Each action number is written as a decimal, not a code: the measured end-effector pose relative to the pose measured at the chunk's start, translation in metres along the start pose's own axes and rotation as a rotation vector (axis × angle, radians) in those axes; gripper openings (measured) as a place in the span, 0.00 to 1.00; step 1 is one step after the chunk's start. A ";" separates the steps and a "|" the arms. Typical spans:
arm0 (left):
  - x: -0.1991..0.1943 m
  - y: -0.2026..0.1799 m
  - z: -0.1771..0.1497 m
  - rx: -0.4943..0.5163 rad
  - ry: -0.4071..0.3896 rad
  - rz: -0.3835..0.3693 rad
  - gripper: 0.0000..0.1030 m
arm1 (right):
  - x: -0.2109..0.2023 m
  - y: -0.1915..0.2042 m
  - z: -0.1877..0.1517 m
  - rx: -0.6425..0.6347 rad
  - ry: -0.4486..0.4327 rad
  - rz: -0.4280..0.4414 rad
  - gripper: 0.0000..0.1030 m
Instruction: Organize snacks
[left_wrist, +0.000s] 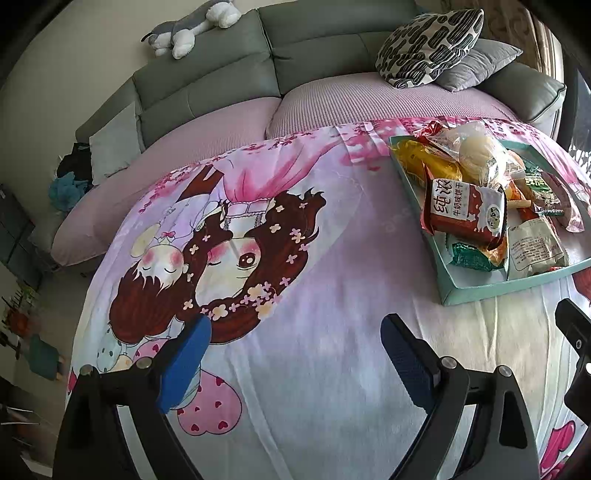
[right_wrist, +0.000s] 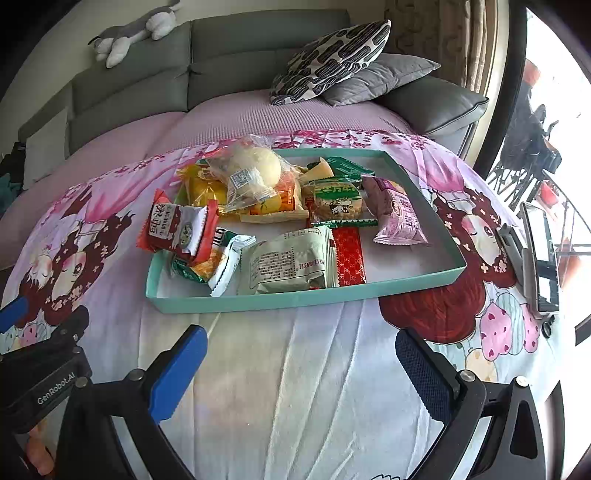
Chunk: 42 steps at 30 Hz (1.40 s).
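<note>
So we've got both claws parked over the pink cartoon-print cloth (right_wrist: 303, 387) covering the table, and neither has anything in it. Our left gripper (left_wrist: 295, 354) has its blue-padded fingers spread wide apart over bare cloth, and the right gripper (right_wrist: 301, 363) is the same, jaws wide with only fabric between them. The snacks all sit in a shallow teal cardboard tray (right_wrist: 258, 301) toward the far right part of the cloth, well apart from both claws. Inside it, a red-and-white biscuit packet (right_wrist: 177, 227) leans over the tray's left edge, a clear bag with a pale round bun (right_wrist: 251, 173) tops the pile at the back, a pale green wrapped packet (right_wrist: 291, 260) lies near the front edge beside a red patterned sachet (right_wrist: 349, 256), and a purple packet (right_wrist: 397, 212) rests by the right wall. A phone on a stand (right_wrist: 541, 254) sits at the cloth's right edge.
</note>
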<state>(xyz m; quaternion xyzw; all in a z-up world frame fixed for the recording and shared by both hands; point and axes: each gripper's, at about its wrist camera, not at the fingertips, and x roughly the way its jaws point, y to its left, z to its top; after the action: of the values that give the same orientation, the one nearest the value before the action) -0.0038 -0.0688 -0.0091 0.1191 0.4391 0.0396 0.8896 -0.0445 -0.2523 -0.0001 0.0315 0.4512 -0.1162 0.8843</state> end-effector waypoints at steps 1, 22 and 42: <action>-0.001 0.000 0.000 0.001 -0.001 0.001 0.91 | 0.000 0.000 0.000 -0.002 -0.001 -0.002 1.00; 0.000 0.000 0.000 0.000 0.004 0.007 0.91 | 0.002 0.005 -0.001 -0.023 0.008 -0.010 1.00; 0.001 0.001 0.000 -0.010 0.010 0.008 0.91 | 0.003 0.005 -0.001 -0.027 0.013 -0.010 1.00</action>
<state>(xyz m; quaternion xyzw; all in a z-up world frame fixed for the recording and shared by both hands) -0.0029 -0.0672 -0.0097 0.1161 0.4429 0.0460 0.8878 -0.0424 -0.2476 -0.0036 0.0181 0.4586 -0.1146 0.8810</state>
